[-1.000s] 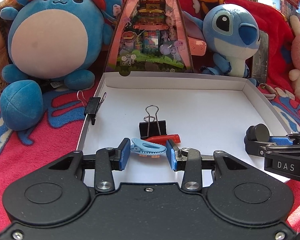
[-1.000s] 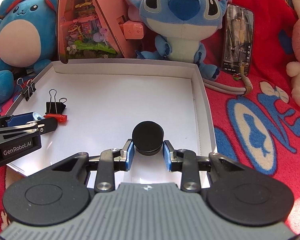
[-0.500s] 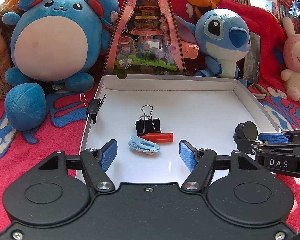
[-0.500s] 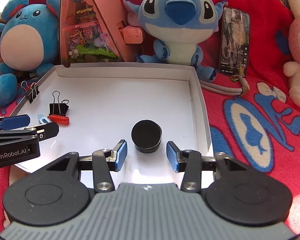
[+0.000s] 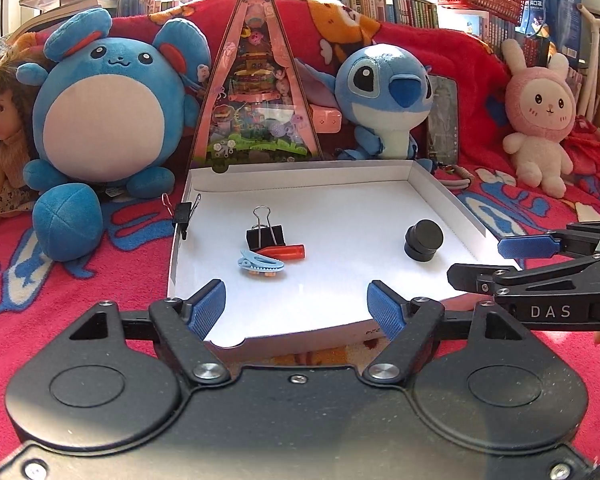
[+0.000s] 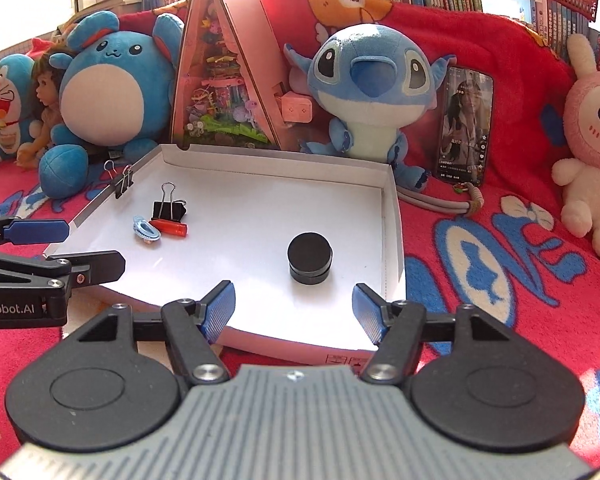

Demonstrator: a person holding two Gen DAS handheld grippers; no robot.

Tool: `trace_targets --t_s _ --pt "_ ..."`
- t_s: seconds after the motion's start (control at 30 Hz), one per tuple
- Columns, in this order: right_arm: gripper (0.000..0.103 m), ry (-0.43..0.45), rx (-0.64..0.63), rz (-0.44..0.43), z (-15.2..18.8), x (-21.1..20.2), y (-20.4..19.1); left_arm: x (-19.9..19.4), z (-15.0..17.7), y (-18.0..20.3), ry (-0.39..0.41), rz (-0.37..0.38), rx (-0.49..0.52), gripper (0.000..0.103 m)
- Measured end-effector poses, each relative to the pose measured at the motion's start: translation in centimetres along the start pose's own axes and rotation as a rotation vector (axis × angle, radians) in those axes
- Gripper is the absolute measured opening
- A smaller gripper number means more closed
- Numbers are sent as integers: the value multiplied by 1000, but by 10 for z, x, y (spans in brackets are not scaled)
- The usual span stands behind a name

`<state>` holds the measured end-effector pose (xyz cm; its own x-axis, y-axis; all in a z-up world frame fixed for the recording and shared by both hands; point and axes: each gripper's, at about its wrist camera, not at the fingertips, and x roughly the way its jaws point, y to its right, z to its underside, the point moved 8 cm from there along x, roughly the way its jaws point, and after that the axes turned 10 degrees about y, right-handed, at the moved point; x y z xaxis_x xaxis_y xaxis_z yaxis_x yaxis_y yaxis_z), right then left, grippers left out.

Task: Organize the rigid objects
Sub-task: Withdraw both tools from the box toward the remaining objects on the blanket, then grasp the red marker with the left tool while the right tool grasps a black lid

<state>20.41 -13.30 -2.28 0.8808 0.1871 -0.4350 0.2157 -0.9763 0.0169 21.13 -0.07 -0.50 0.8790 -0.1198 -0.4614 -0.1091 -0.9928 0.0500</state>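
Both jaws are opening and hold nothing; the blue clip (image 5: 260, 266) lies in the white tray (image 5: 440, 190) just ahead of the left hand-held gripper (image 5: 296, 310), the black cap (image 6: 310, 258) just ahead of the right hand-held gripper (image 6: 294, 310); draw each straight back, clear of the tray's near rim, nudging nothing.
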Motion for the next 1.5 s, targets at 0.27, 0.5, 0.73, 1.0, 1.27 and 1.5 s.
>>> trace_targets --t_s 0.27,0.5,0.73,1.0,1.27,1.5 --pt "83 53 -28 -48 10 -41 -9 -41 16 9 17 58 24 78" --pt "83 67 -30 -86 29 -71 -15 -67 37 18 1 103 69 78" --pt "85 64 -52 -126 49 -93 -25 -84 61 23 -34 129 68 78" --pt "87 64 -99 -159 73 -111 -37 -100 84 21 -49 160 43 78" --pt "87 45 -140 -196 94 -116 -52 -101 98 24 -65 174 55 78" --pt "86 30 -177 -240 105 -118 -66 -97 101 32 -47 185 123 61"
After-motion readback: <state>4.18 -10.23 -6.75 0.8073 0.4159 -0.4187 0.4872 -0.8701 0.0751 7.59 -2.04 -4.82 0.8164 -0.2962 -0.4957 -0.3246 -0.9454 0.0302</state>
